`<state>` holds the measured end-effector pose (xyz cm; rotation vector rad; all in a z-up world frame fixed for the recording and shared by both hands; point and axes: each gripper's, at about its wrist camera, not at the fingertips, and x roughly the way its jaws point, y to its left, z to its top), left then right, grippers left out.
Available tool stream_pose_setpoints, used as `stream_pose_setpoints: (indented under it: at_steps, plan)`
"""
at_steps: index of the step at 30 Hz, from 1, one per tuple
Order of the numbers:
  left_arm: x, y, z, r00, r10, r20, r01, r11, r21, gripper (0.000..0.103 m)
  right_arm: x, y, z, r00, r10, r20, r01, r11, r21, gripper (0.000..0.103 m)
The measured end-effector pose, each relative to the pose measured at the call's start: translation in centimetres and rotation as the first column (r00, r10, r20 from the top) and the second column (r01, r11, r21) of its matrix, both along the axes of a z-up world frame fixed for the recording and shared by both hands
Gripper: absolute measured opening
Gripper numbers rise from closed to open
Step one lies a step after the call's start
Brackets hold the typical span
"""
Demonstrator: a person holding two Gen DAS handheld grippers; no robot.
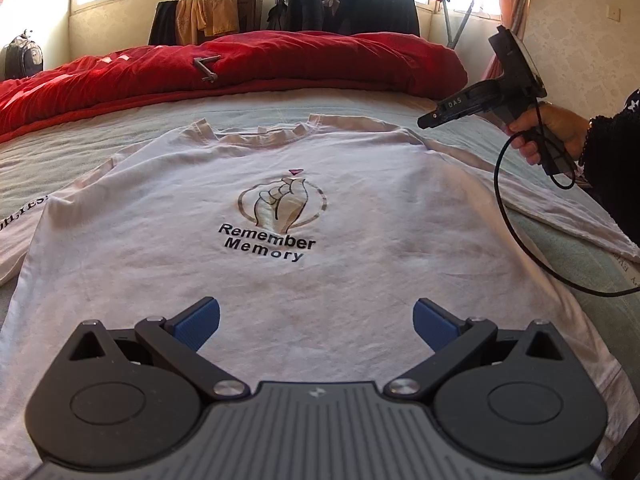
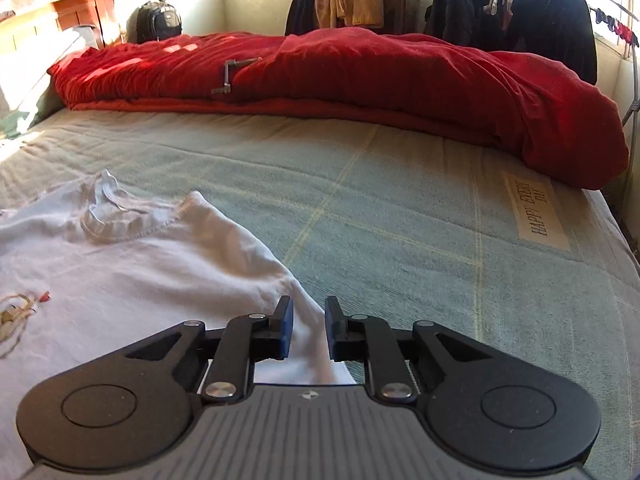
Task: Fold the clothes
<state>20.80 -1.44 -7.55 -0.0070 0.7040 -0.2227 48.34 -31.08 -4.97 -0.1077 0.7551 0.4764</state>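
White T-shirt (image 1: 280,216) reading "Remember Memory"; bedsheet (image 2: 400,208) label "HAPPY EVERY DAY".

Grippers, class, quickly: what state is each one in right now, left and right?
Left gripper: open wide, holding nothing, above the white T-shirt.
Right gripper: open by a narrow gap, nothing pinched, over the shirt's sleeve edge.

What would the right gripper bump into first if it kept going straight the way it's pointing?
Probably the white T-shirt. The right gripper tilts down toward the bed, and the shirt's edge shows between its slightly parted fingers. Depth is hard to judge, so it might just meet the green bedcover beside it.
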Motion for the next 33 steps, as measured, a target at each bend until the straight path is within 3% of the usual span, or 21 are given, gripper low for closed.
stream_pose_setpoints:
  at_steps: [3, 6, 9, 11, 14, 18, 25, 29, 33]
  plan:
    - [0.2, 0.0, 0.0, 1.0, -0.002, 0.001, 0.002, 1.0, -0.01, 0.102, 0.1, 2.7, 0.2, 0.994, 0.098, -0.048, -0.095, 0.993, 0.068, 0.046]
    - [0.1, 0.0, -0.2, 1.0, -0.009, -0.001, 0.009, 1.0, -0.005, 0.102, 0.5, 6.2, -1.0, 0.979, 0.182, -0.097, -0.178, 0.983, 0.047, 0.047]
    - [0.0, 0.5, -0.5, 1.0, -0.001, -0.007, 0.001, 1.0, -0.004, 0.102, 2.1, 8.2, -3.0, 0.993, 0.102, -0.062, -0.107, 0.991, -0.081, 0.048]
    - [-0.1, 0.9, -0.7, 1.0, 0.003, -0.01, -0.003, 1.0, -0.01, 0.102, 3.5, 8.1, -3.3, 1.0, 0.022, -0.02, -0.024, 0.996, -0.082, 0.048]
    - [0.1, 1.3, -1.1, 1.0, 0.012, -0.017, -0.012, 1.0, -0.016, 0.102, 5.8, 7.5, -3.5, 0.997, -0.045, -0.063, 0.044, 0.999, -0.014, 0.048]
    - [0.0, 2.0, -1.4, 1.0, 0.017, -0.018, -0.017, 0.999, -0.038, 0.102, 6.1, 8.2, -2.1, 0.995, -0.072, -0.066, 0.068, 0.996, -0.056, 0.055]
    - [-0.9, 2.5, -0.6, 1.0, 0.022, -0.003, -0.023, 0.998, -0.05, 0.102, 0.7, 6.7, 2.8, 0.998, -0.007, -0.064, 0.009, 1.0, 0.018, 0.067]
    - [-2.1, 2.5, 0.2, 1.0, 0.02, 0.001, -0.02, 0.999, -0.042, 0.102, -4.0, 3.0, 4.3, 0.992, -0.045, -0.12, 0.062, 0.989, 0.135, 0.072]
    - [-3.6, 1.7, 1.0, 1.0, -0.01, 0.004, 0.01, 1.0, -0.026, 0.102, -10.3, 0.0, 3.8, 0.979, -0.105, -0.172, 0.143, 0.964, 0.226, 0.077]
